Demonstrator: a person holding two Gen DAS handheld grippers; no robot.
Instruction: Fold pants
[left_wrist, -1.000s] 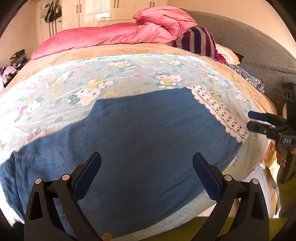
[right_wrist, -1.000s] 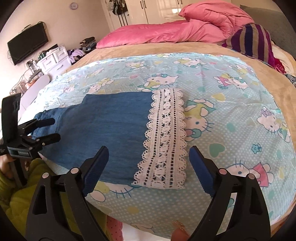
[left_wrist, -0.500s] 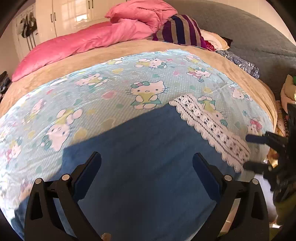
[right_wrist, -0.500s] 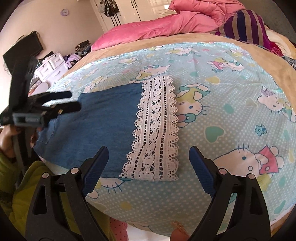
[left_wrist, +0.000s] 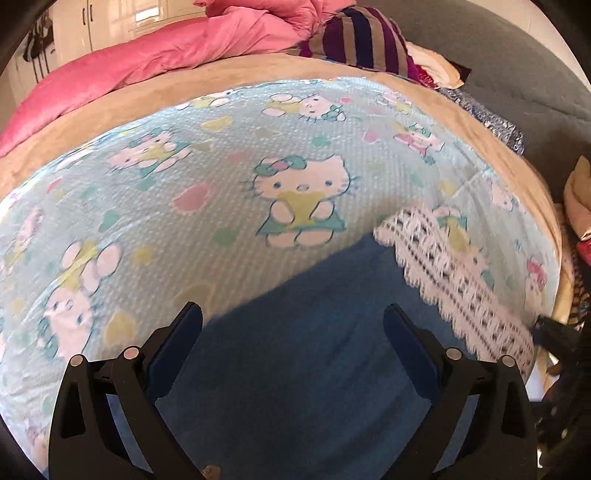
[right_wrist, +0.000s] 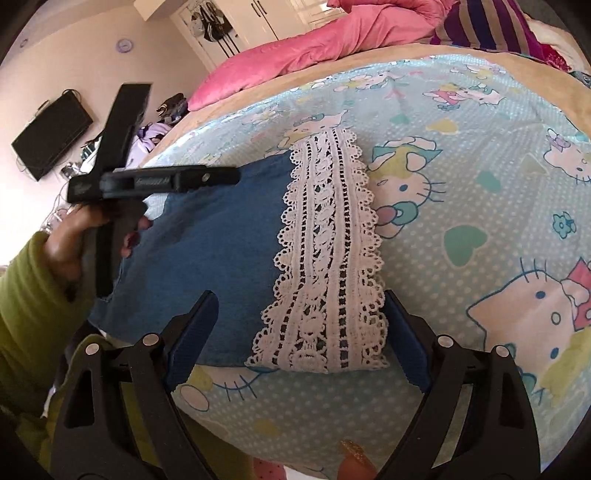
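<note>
Blue denim pants (left_wrist: 314, 350) lie flat on the cartoon-cat bedspread (left_wrist: 295, 147), their white lace hem (left_wrist: 461, 288) at the right. My left gripper (left_wrist: 293, 321) hovers open over the denim leg, nothing between its fingers. In the right wrist view the same pants (right_wrist: 221, 251) run left from the lace hem (right_wrist: 325, 251). My right gripper (right_wrist: 299, 306) hangs just above the hem's near end; its jaws are closing slightly, with the lace between them but untouched by the pads. A hand in a green sleeve holds the left gripper (right_wrist: 229, 175) over the denim.
A pink duvet (left_wrist: 147, 62) and a striped pillow (left_wrist: 365, 40) lie at the bed's far side, with a grey padded headboard (left_wrist: 498, 55) to the right. A wall-mounted screen (right_wrist: 51, 136) and clutter stand past the left side. The bed's near edge runs just under both grippers.
My left gripper has swept along the pants toward the lace hem, and the waistband has left its view. My right gripper has sunk closer to the hem and rolled a little.
</note>
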